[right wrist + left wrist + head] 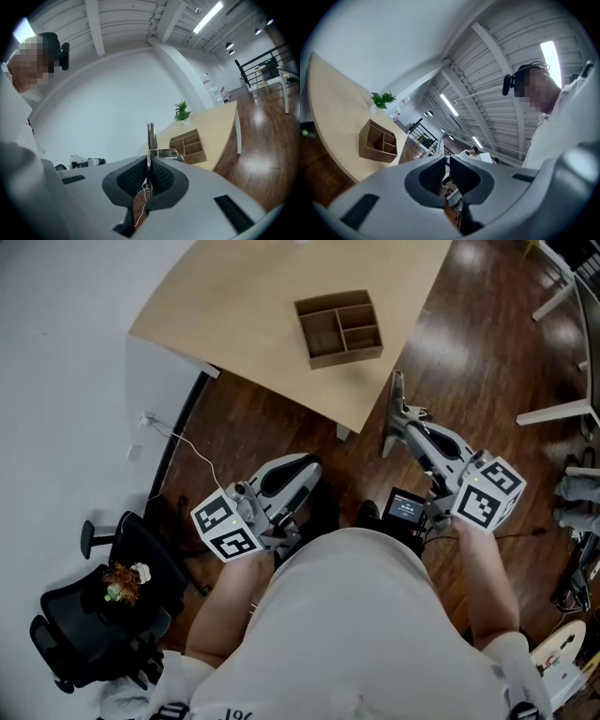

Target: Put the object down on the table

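A thin metal object (150, 137) stands up between the pads of my right gripper (149, 165), which is shut on it. In the head view the same metal object (396, 401) sticks out ahead of the right gripper (403, 420), over the dark wooden floor just short of the table's near corner. The light wooden table (244, 306) carries a brown wooden compartment box (339, 327). My left gripper (312, 465) is held low over the floor near the person's body. Its jaws stand together with nothing between them, also in the left gripper (449, 161) view.
A black office chair (89, 634) with small items on its seat stands at the lower left. A white cable (192, 451) runs across the floor by the white wall. White furniture legs (561, 413) stand at the right. A potted plant (182, 112) sits at the table's far end.
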Tool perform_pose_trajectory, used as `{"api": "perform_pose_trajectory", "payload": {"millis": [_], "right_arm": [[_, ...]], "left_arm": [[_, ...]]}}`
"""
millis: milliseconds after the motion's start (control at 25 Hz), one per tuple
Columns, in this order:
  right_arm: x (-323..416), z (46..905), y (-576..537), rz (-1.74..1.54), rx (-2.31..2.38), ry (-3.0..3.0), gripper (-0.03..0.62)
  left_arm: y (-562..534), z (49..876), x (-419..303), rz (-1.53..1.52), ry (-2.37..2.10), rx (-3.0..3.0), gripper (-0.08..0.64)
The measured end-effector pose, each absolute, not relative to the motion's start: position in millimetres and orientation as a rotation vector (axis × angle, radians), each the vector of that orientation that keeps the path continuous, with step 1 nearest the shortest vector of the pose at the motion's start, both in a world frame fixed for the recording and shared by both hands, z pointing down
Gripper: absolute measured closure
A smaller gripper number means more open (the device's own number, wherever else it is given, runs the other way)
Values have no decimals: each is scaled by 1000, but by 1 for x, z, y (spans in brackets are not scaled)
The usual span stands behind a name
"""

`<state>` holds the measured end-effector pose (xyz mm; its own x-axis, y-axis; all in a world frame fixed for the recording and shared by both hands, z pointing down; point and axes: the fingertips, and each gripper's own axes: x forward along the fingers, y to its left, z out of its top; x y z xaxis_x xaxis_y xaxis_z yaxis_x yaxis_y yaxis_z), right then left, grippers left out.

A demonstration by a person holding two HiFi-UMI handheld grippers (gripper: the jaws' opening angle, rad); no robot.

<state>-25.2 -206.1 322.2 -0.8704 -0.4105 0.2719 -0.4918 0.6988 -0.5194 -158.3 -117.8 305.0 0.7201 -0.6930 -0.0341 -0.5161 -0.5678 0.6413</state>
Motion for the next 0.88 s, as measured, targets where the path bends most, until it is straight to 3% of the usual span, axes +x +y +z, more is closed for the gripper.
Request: {"api": "perform_pose_trajectory", "payload": {"millis": [880], "right_arm": [[-52,330,-283,894,738,-2743,588]], "left_arm": [[-197,321,-176,-325,-900,2291,555]]}}
